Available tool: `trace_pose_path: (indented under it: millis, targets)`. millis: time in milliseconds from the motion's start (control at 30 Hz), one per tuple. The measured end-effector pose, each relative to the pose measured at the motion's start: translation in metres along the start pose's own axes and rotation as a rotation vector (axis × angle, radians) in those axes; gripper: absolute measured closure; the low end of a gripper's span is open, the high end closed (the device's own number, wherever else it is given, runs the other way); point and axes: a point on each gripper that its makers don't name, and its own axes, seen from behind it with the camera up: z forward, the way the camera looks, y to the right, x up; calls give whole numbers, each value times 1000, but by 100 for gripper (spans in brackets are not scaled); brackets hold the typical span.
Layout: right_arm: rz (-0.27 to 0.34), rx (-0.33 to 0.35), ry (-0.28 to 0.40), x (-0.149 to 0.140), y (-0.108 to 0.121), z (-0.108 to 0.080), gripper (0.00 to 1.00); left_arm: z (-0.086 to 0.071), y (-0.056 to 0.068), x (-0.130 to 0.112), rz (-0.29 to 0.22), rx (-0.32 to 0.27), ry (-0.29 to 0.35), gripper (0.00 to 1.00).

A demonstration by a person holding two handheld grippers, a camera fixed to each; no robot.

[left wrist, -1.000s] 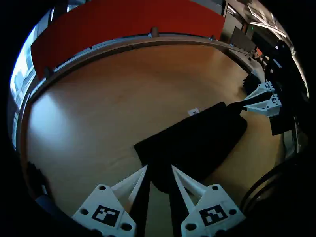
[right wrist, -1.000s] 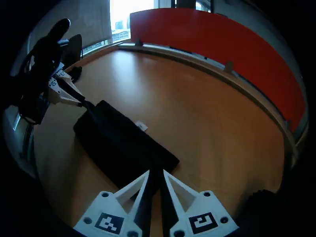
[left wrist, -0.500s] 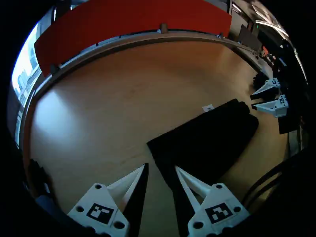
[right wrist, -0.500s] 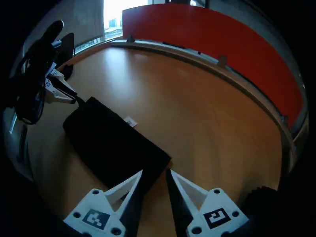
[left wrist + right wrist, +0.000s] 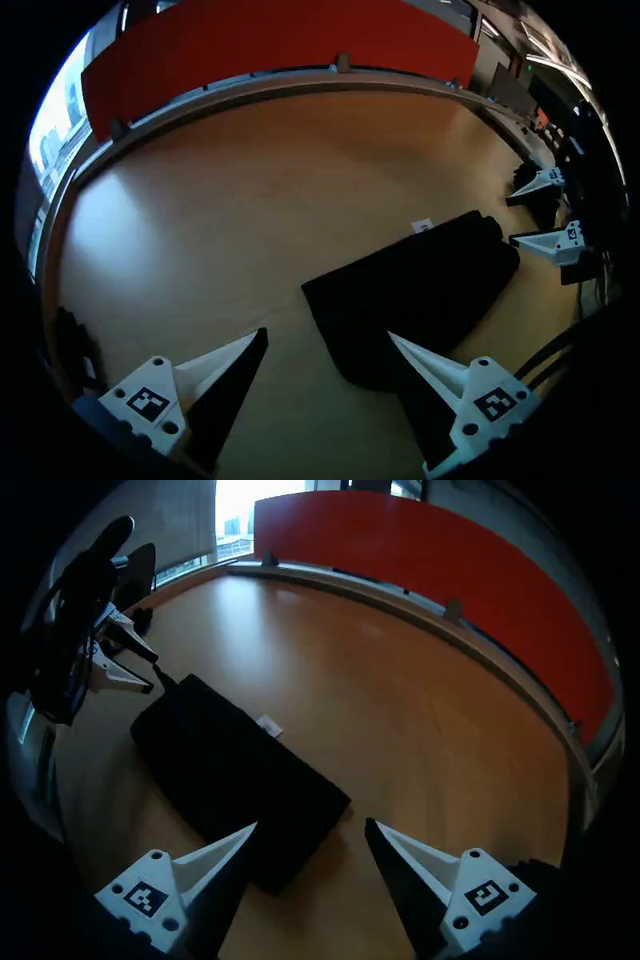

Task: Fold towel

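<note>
Left claw [image 5: 326, 332] and right claw [image 5: 311, 822] gape near the black towel [image 5: 416, 296]; table [image 5: 200, 224] runs to red screen [image 5: 280, 40], upper frame.

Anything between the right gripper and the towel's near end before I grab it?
Nothing visible. The right gripper is open, and the folded black towel lies directly ahead of it on the wooden table.

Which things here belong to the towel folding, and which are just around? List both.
Job:
black towel
left gripper, fingers open
right gripper, fingers open

Around:
table
red panel
window
</note>
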Motion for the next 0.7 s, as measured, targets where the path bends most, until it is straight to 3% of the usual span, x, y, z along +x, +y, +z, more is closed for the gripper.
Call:
trace_pose_path:
  millis: [700]
  targets:
    - [29, 20, -11, -28, -18, -19, 6, -27, -2, -42, -68, 23, -3, 0]
